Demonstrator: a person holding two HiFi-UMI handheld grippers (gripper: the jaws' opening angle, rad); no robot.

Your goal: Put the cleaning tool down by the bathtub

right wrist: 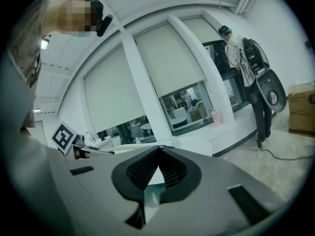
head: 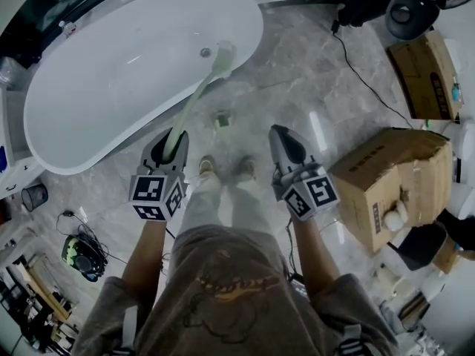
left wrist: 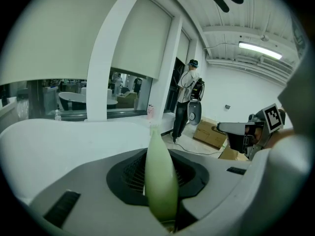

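1. Left claw (head: 172, 145), at about eleven o'clock from the person's knees, is clamped on the thick end of the cleaning tool (head: 194, 102); in the left gripper view the pale green handle (left wrist: 160, 181) sits squeezed between the two jaws
2. Right claw (head: 280, 130), at about one o'clock, has its jaws closed tip to tip with nothing held, as the right gripper view (right wrist: 158, 149) shows
3. The person's shoes (head: 225, 169) stand on the grey marble floor (head: 297, 73) between the two claws
4. A small pale green object (head: 222, 119) lies on the floor at twelve o'clock, just beyond the shoes and near the tub's rim; what it is cannot be told
5. The tool runs toward twelve o'clock, crossing the rim of the white bathtub (head: 111, 73); its brush head (head: 223, 56) is inside the tub, just beside the drain (head: 205, 52); whether it touches the tub cannot be told
6. A small mesh bin (head: 33, 196) stands at nine o'clock; its contents are too small to tell
7. An open cardboard box (head: 393, 173) sits at three o'clock, its inside not visible
8. A second cardboard box (head: 424, 69) lies farther off at two o'clock
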